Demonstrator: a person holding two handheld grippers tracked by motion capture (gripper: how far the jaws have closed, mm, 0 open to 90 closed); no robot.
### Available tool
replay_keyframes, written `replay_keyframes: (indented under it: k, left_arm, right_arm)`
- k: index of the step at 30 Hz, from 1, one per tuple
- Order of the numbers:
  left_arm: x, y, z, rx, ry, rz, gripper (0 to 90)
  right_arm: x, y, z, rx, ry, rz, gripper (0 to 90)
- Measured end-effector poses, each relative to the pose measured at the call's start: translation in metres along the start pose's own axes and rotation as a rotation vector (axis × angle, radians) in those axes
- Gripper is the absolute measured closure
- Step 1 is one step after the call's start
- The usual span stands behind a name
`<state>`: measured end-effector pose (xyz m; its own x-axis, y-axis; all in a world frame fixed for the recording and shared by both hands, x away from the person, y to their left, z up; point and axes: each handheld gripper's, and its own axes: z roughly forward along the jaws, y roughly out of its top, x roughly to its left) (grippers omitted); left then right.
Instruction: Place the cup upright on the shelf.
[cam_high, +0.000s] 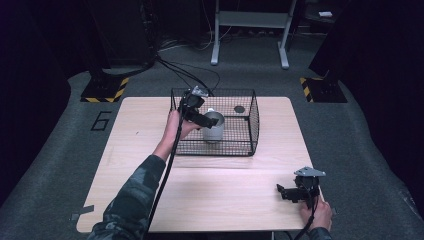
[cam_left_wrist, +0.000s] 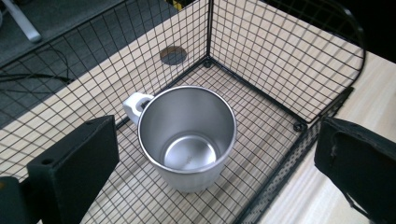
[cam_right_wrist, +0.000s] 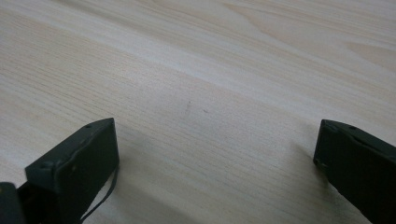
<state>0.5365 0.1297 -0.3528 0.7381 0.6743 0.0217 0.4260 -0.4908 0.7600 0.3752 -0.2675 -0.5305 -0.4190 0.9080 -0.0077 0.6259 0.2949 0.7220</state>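
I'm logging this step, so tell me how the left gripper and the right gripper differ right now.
The left gripper is raised over the wire basket, above the steel mug; the right gripper sits low over bare table near the front edge. The left's jaws straddle the mug; the right's have nothing between them. Both are open.

High view: dim room, bg nearly black, overhead light on table (cam_high: 235, 195) only, soft and grainy. Gripper views brighter; mug (cam_left_wrist: 189, 140) interior shows mild glare, jaws blurred w/ soft shadows.
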Motion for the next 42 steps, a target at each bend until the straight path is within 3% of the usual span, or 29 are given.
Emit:
replay_keyframes:
  k: [9, 12, 20, 26, 36, 42]
  left_arm:
    - [-0.019, -0.016, -0.033, -0.008, 0.045, 0.032, 0.1]
    - [-0.022, -0.021, -0.038, -0.018, 0.042, 0.029, 0.1]
    - [-0.033, -0.058, -0.056, 0.0, 0.055, 0.05, 0.1]
    - [-0.04, -0.082, -0.065, 0.0, 0.057, 0.041, 0.1]
    - [-0.054, -0.151, -0.073, 0.025, 0.076, 0.008, 0.1]
    - [-0.046, -0.198, -0.071, 0.067, 0.077, -0.053, 0.1]
  right_arm:
    - [0.0, 0.0, 0.0, 0.0, 0.0, -0.001, 0.0]
    - [0.0, 0.0, 0.0, 0.0, 0.0, -0.001, 0.0]
    - [0.0, 0.0, 0.0, 0.0, 0.0, -0.001, 0.0]
    - [0.0, 0.0, 0.0, 0.0, 0.0, -0.001, 0.0]
    - [0.0, 0.0, 0.0, 0.0, -0.001, -0.002, 0.0]
    - [0.0, 0.0, 0.0, -0.001, -0.001, -0.002, 0.0]
